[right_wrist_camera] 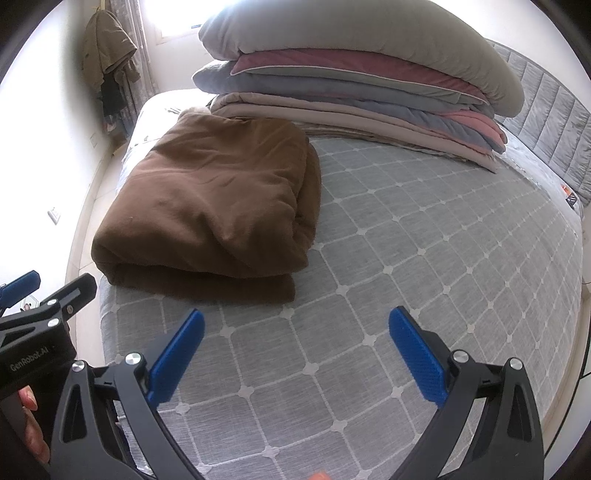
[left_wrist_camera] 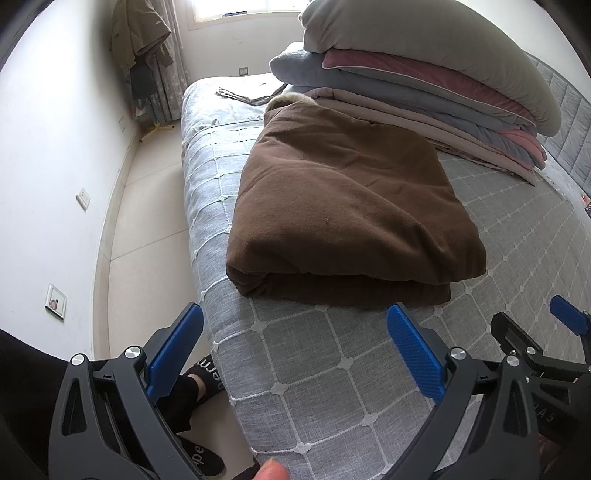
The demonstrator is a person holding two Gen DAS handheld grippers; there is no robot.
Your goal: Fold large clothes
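Observation:
A large brown garment (left_wrist_camera: 343, 206) lies folded into a thick rectangle on the grey quilted bed (left_wrist_camera: 314, 369); a pale fur trim shows at its far end. It also shows in the right wrist view (right_wrist_camera: 214, 206), left of centre. My left gripper (left_wrist_camera: 295, 354) is open and empty, held above the bed's near left corner, short of the garment. My right gripper (right_wrist_camera: 295, 354) is open and empty over the bedspread (right_wrist_camera: 406, 258), to the right of the garment's near edge. Each gripper shows at the edge of the other's view.
A stack of folded quilts and blankets (left_wrist_camera: 424, 77) lies along the far side of the bed beside the padded headboard (right_wrist_camera: 546, 122). Floor (left_wrist_camera: 147, 221) and a white wall lie left of the bed. A coat (left_wrist_camera: 136, 33) hangs by the window. The person's feet (left_wrist_camera: 195, 387) stand beside the bed.

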